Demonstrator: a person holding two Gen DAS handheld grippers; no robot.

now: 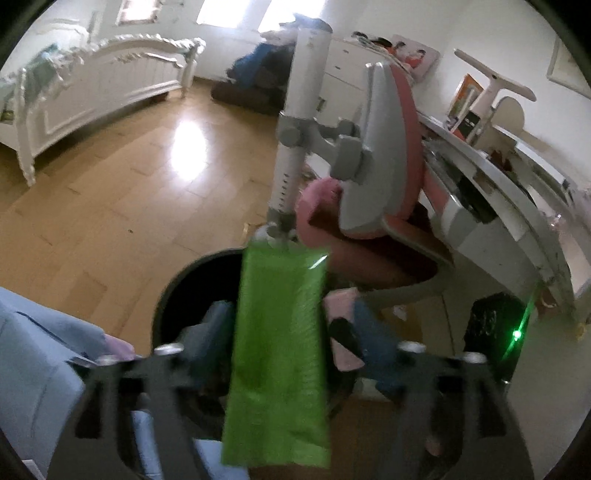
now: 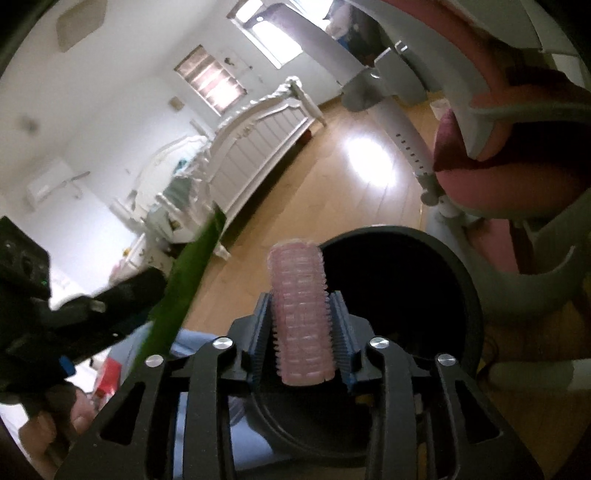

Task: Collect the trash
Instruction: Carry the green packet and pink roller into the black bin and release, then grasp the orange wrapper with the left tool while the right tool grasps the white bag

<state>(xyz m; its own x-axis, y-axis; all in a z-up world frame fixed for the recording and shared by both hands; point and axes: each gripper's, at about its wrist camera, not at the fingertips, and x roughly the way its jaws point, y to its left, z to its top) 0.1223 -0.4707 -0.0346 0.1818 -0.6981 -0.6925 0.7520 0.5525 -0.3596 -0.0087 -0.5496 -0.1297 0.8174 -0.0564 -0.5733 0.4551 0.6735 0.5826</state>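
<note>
Daylight from the windows (image 2: 271,35) threw white glare on the floor (image 1: 188,147); foreground was dim, motion-blurred, edges fisheye-bent.

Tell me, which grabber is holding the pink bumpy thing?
The right gripper holds the pink roller; the left gripper holds a flat green packet instead.

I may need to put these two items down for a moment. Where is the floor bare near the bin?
Bare wood floor runs from the bin out to the white bed; only small specks there. The other side is crowded: pink chair, its post, then the desk. The left gripper holds a green wrapper, the right gripper a pink roller.
</note>
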